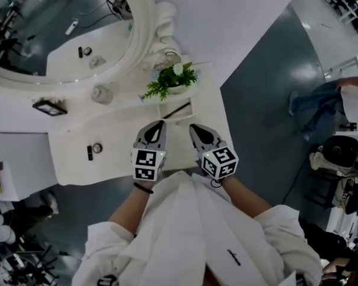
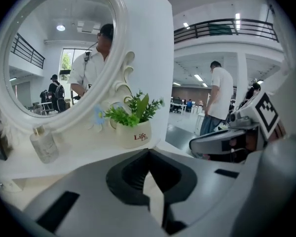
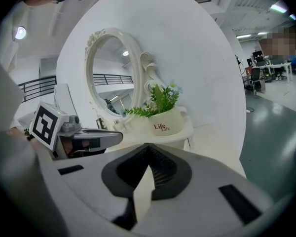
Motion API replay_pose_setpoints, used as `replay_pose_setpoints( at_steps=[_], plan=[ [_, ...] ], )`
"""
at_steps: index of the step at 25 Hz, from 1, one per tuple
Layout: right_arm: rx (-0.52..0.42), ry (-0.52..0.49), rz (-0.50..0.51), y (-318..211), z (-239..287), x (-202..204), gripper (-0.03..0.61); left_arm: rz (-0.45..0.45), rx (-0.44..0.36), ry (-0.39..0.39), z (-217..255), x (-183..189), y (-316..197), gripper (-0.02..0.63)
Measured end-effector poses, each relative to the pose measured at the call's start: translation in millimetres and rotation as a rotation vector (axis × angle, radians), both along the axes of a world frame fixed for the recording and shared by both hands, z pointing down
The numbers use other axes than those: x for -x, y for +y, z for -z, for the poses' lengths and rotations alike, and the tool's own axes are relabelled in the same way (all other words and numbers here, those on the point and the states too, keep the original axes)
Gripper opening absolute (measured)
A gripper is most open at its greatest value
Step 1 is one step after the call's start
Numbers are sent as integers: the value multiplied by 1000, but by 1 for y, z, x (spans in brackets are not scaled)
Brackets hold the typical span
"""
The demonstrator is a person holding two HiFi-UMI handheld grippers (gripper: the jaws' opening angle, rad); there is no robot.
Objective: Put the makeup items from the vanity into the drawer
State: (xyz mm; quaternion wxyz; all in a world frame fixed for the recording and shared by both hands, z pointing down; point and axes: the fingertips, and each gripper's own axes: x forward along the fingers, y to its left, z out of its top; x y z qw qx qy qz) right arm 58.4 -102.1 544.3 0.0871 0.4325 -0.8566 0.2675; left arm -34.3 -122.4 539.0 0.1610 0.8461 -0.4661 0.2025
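Lettering "Life" on plant pot (image 2: 133,134) at twelve o'clock, your left hand-held gripper (image 1: 161,124) and right hand-held gripper (image 1: 193,127) both closed, empty, side by side at bench (image 1: 71,154) edge.

One word to read here: the white plant pot (image 2: 133,134) on the desk carries "Life" in red, with a smaller "Life" tucked just under it. The right gripper view shows the same two lines on that pot (image 3: 164,125). From the head view, the left marker cube (image 1: 147,164) and the right marker cube (image 1: 220,161) show black-and-white square patterns with no letters or digits. The small dark mark on the white shirt (image 1: 232,256) is too tiny to read.
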Motion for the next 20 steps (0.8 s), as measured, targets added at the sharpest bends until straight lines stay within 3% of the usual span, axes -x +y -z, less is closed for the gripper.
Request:
replay_pose_setpoints(
  at_steps=[13,20],
  plan=[
    [-205,22,-131,-11,72,-43,17,253,-326,69,80,110,3,28],
    [-300,45,-173,-17,102,-60,17,310,-455,90,119,141,15,28]
  ],
)
